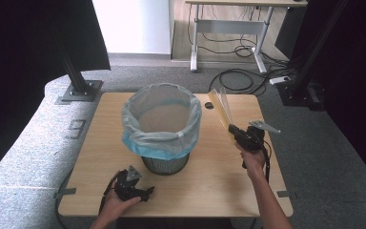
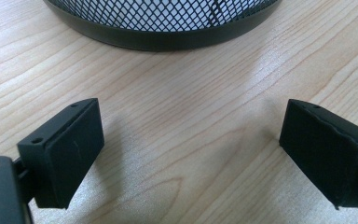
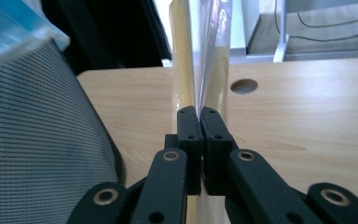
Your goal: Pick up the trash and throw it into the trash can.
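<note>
Right claw (image 1: 232,129) clamped on a clear plastic bag (image 1: 220,107), held up beside the lined wire bin (image 1: 162,126).

Seen from the high view: bag raised off the wooden surface (image 1: 209,176), yellowish and see-through, slanting up and away from the claw toward the bin's right side, near its rim but apart from it. In the right gripper view: both jaws pressed together on the bag's (image 3: 200,56) thin edge, the sheet standing upright above them, mesh wall of the bin (image 3: 37,140) close at the left, a round hole (image 3: 244,86) in the surface beyond. Left claw (image 1: 145,193) resting low on the surface in front of the bin, jaws spread wide with bare wood between them (image 2: 191,154), the bin's dark base rim (image 2: 163,39) just ahead.
</note>
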